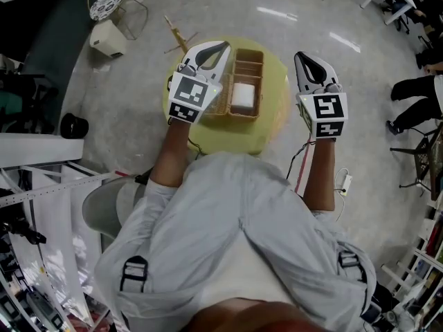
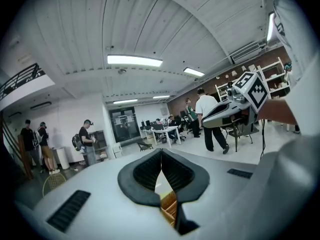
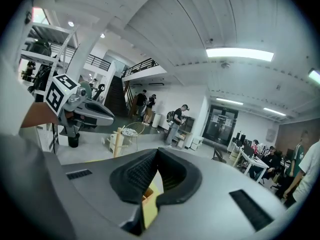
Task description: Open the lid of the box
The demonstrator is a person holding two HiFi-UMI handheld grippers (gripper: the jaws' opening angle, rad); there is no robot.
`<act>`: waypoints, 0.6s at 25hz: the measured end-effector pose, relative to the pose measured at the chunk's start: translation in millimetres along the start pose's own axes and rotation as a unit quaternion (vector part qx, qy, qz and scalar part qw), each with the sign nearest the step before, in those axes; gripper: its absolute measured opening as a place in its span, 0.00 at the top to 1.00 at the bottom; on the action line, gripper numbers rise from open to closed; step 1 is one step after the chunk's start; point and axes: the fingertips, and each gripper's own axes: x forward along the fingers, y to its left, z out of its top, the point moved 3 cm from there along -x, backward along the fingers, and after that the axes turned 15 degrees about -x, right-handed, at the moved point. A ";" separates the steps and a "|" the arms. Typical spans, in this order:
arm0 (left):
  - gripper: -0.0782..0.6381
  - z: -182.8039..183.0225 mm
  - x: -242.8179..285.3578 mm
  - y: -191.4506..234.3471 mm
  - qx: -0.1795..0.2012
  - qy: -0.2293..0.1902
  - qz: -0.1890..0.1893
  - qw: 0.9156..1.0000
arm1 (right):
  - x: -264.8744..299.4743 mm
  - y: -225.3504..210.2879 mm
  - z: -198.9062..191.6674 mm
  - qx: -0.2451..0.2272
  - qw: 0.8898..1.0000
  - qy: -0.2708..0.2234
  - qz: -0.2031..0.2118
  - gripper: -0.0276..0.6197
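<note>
A wooden box (image 1: 247, 83) stands on a small round yellow table (image 1: 266, 133) in the head view, its top showing compartments and a white block (image 1: 243, 95). A wooden panel (image 1: 221, 104) lies along its left side, partly hidden; I cannot tell if it is the lid. My left gripper (image 1: 225, 47) hovers over the box's left edge, jaws shut, holding nothing. My right gripper (image 1: 300, 57) is raised to the right of the box, also shut and holding nothing. In the left gripper view, wood of the box (image 2: 170, 210) shows below the shut left gripper (image 2: 161, 153). The right gripper view shows the right gripper (image 3: 157, 155) shut above the yellow table (image 3: 149, 211).
On the concrete floor are a white stool (image 1: 107, 39), a round wire stand (image 1: 107, 4), wooden sticks (image 1: 178, 37) and a power strip (image 1: 344, 183). A person's legs (image 1: 415, 88) are at the right. My knees in grey trousers (image 1: 235, 206) touch the table's near edge.
</note>
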 end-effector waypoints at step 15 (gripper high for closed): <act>0.85 3.0 -3.9 -8.3 0.000 -0.004 0.000 1.000 | -4.9 -0.2 2.1 -0.005 1.000 -0.009 0.009 0.92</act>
